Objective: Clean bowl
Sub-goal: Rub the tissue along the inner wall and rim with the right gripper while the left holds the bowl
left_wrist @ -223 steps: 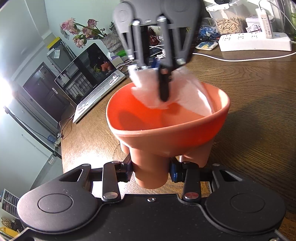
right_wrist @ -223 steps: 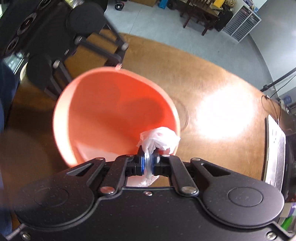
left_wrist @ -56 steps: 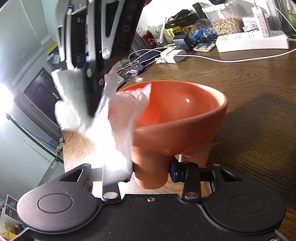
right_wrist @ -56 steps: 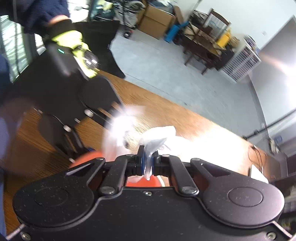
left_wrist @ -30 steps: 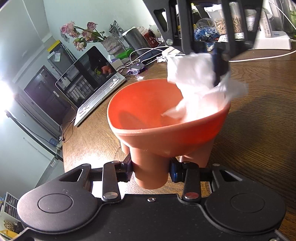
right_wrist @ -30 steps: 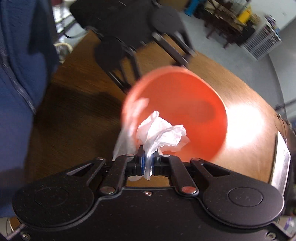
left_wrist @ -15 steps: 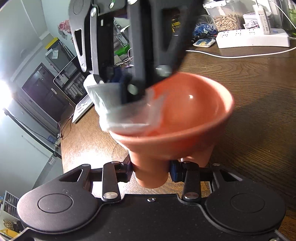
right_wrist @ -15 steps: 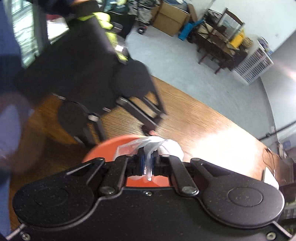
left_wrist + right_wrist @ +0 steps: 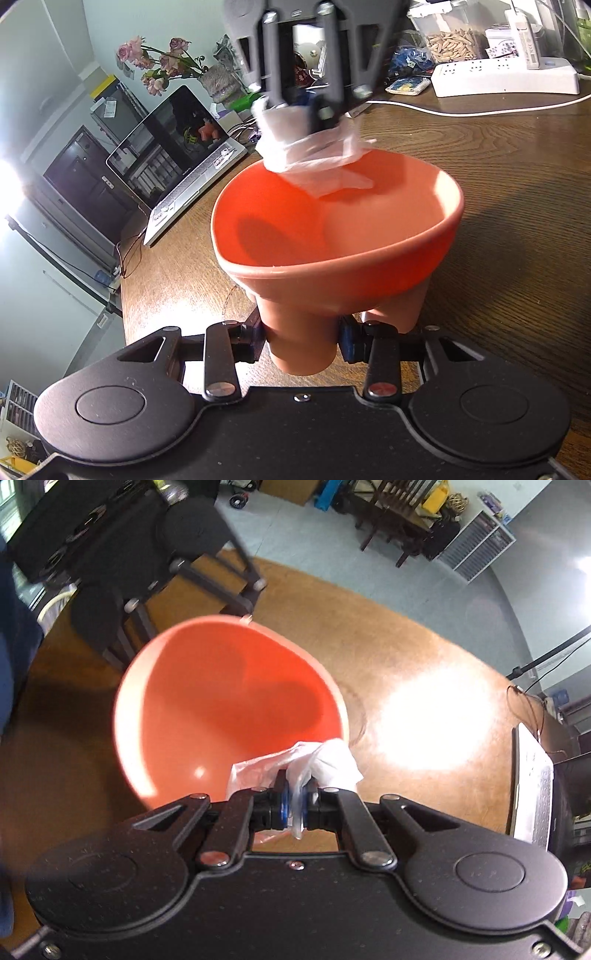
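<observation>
Left wrist view: orange bowl (image 9: 340,236) dead centre, held up off wooden table (image 9: 517,184), tilted w/ opening toward cam. Left gripper (image 9: 301,338) clamped on one stubby foot of bowl at 6 o'clock; 2nd foot visible at approx 4 o'clock of bowl, just beside R finger. Right gripper (image 9: 308,107) coming in from 12 o'clock, pinching crumpled white tissue (image 9: 310,147); tissue draped over far rim, lower edge touching inner wall. Inside of bowl glossy, shadow patch at 9 o'clock of interior.

Beyond bowl: open laptop (image 9: 184,147) at 10 o'clock, pink flowers (image 9: 155,62) at 11 o'clock, white power strip (image 9: 502,79) at 1 o'clock w/ cable trailing across table, clear box of pale bits (image 9: 450,40) behind it.

Right wrist view: bowl (image 9: 229,709) at centre-left, mouth facing cam, slightly blurred. Right gripper (image 9: 295,808) at 6 o'clock, closed tight on tissue (image 9: 325,764); wad sitting on bowl rim at approx 4–5 o'clock of bowl, part inside, part spilling outside. Left gripper (image 9: 247,609) at 11 o'clock behind bowl, fingertips hidden by rim. Strong glare on table at 3 o'clock. Dark blue sleeve (image 9: 14,646) at 9 o'clock edge.
</observation>
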Motion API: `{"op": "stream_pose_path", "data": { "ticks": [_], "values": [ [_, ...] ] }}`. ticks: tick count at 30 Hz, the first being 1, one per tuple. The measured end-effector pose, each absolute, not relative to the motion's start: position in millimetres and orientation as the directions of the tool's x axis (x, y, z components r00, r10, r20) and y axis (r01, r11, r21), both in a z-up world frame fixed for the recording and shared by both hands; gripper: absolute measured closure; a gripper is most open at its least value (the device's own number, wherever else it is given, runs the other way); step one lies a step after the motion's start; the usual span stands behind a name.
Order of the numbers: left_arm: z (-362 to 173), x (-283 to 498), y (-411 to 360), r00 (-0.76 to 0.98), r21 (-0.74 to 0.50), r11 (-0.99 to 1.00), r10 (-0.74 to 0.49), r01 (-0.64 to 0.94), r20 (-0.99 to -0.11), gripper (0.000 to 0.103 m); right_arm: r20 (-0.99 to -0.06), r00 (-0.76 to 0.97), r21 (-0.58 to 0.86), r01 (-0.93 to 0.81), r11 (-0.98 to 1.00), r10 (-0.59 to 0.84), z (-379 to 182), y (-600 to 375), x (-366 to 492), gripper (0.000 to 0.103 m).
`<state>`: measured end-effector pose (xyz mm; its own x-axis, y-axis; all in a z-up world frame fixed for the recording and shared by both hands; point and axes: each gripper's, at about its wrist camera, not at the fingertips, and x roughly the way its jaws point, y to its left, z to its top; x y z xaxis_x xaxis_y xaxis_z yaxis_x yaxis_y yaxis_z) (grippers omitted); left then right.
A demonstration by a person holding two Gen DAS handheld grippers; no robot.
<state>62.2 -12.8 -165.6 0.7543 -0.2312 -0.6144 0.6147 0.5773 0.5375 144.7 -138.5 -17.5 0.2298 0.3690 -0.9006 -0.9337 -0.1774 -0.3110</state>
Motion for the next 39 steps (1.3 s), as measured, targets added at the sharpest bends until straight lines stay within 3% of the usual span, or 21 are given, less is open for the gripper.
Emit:
{"op": "stream_pose_path", "data": {
  "ticks": [17, 31, 39],
  "values": [
    [-163.1, 65.2, -15.7, 0.756, 0.542, 0.573, -0.231, 0.615, -0.612, 0.065, -0.926, 0.047, -0.188, -0.918, -0.349, 0.374, -29.3, -131.7, 88.5, 0.097],
    [-162.9, 64.9, -11.3, 0.751, 0.527, 0.586, -0.234, 0.615, -0.617, 0.065, -0.87, 0.179, -0.32, -0.914, -0.25, 0.46, -24.2, -104.7, 123.4, 0.097],
    [-162.3, 64.4, -10.8, 0.749, 0.522, 0.588, -0.24, 0.618, -0.617, 0.065, -0.88, 0.244, -0.341, -0.922, -0.182, 0.408, -15.2, -141.6, 140.9, 0.097]
  ]
}}
